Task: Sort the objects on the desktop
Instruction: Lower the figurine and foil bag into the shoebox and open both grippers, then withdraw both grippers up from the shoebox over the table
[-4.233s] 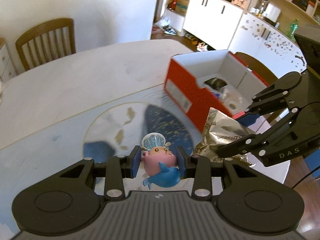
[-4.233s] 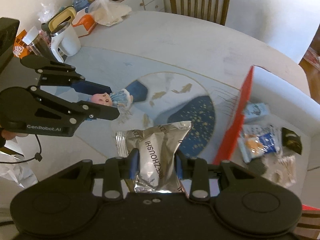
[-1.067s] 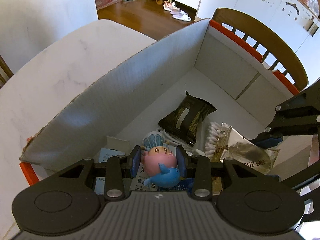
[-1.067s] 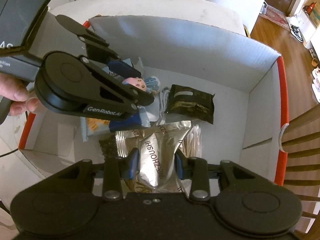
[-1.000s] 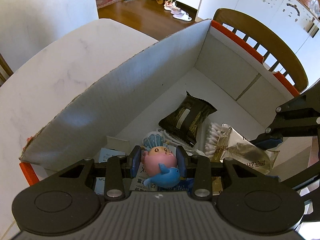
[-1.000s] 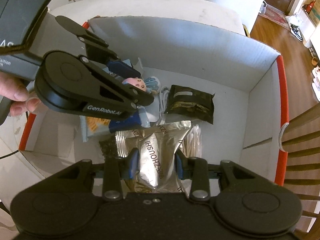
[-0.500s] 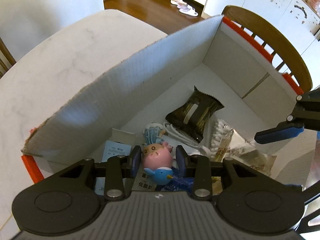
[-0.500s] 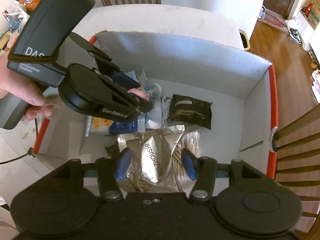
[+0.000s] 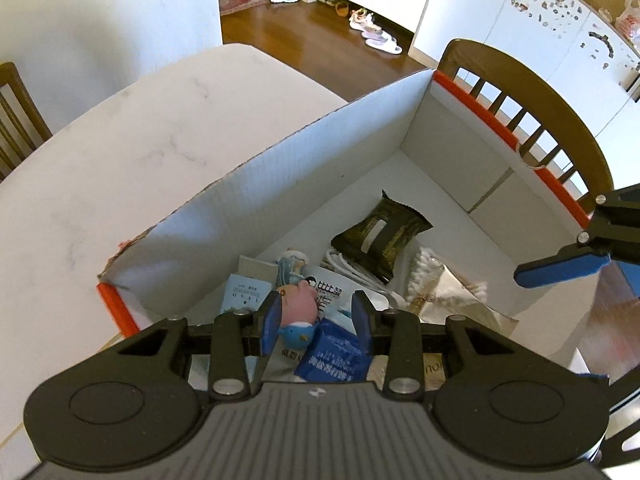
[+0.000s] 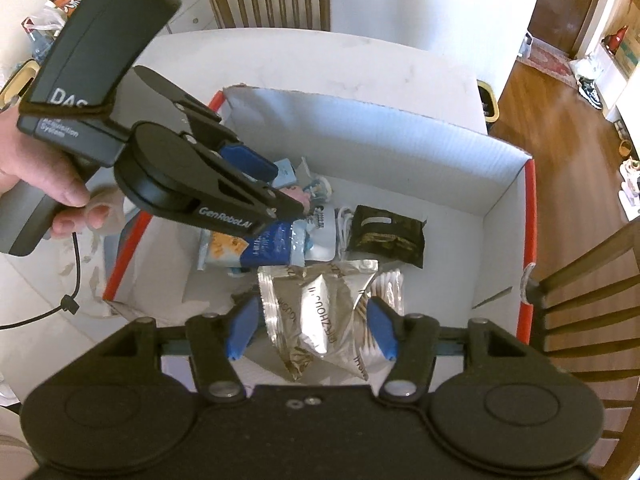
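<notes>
Hanging over the box [image 9: 352, 148], both claws stand spread. From the left wrist, the left claw [image 9: 316, 322] has its blue pads apart with the pig toy [image 9: 298, 306] in the gap, close against the left pad [image 9: 270, 320] and clear of the right one; whether it touches the left pad cannot be told. The toy sits above a blue packet [image 9: 334, 356] inside the box. From the right wrist, the right claw [image 10: 312, 328] is spread wider still, and the foil bag [image 10: 320, 312] lies loose between its pads, touching neither, on the heap in the box.

Only the left wrist view shows the pig toy's pink body and the blue bird under it; from the right wrist, the left claw [image 10: 296, 204] covers almost all of the toy. Only the right wrist view shows the hand [image 10: 48, 184] gripping the left claw's handle, a cable trailing from it, and the orange snack packet [image 10: 224, 246] under the blue one. The left wrist view shows just one blue finger of the right claw at its right edge.

Both views show the dark pouch [image 10: 386, 234] near the box's middle, a white cable [image 9: 352, 270] coiled beside it, and cotton swabs [image 9: 424, 276] next to the foil bag. The box stands on the white worktop [image 9: 120, 160], with a wooden chair [image 9: 532, 108] behind its far wall.
</notes>
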Demonstrator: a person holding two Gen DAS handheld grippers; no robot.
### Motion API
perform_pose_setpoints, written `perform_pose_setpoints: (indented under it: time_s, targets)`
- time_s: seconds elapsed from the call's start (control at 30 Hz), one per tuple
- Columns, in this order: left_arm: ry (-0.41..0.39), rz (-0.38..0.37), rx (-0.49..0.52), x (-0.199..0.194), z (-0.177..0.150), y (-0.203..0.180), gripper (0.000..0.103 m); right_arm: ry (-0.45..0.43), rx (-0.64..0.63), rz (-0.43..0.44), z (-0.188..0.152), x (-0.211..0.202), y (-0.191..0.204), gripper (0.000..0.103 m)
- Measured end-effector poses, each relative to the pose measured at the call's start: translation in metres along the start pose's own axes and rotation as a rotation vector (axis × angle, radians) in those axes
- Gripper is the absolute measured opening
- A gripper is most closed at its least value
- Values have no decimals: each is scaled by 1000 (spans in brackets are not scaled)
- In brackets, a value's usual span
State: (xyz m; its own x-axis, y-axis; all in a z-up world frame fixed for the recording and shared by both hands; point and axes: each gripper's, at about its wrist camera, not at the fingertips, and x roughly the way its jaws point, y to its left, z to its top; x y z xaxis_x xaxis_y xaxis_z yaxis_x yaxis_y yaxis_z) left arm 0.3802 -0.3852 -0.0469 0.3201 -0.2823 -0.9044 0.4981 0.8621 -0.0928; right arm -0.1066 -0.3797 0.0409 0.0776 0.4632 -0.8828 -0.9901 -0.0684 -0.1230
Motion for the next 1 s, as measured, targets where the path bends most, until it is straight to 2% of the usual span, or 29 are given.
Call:
perform_pose_setpoints:
  time_s: [0.13, 0.4, 0.5, 0.63, 0.7, 0.77, 0.83, 1.0]
  targets:
    - [-15, -8, -1, -16, -6, -3, 36, -10, -14, -4, -3, -8, 7, 61]
    - [-40, -25, 12, -48, -22, -12, 43, -32, -39, -13, -14, -23, 19, 62]
    - [-50, -32, 12, -58, -31, -15, 57, -43, -44, -13, -19, -32, 22, 63]
    - [-64, -31, 10, -73, -43, -15, 59, -56, -48, -14, -26, -41, 28, 64]
    - [-71, -30, 1, -79, -49, -14, 65, -67, -53, -14, -28, -46, 31, 67]
    - [-75, -33, -4, -84, -54, -14, 66, -83, -63, -14, -31, -51, 33, 74]
    - [-81, -36, -4, -90, -61, -14, 67, -98, -61, -12, -34, -57, 34, 74]
    - [-90, -38, -3, -102, -73, -14, 81, -107, -61, -24, -42, -66, 37, 82]
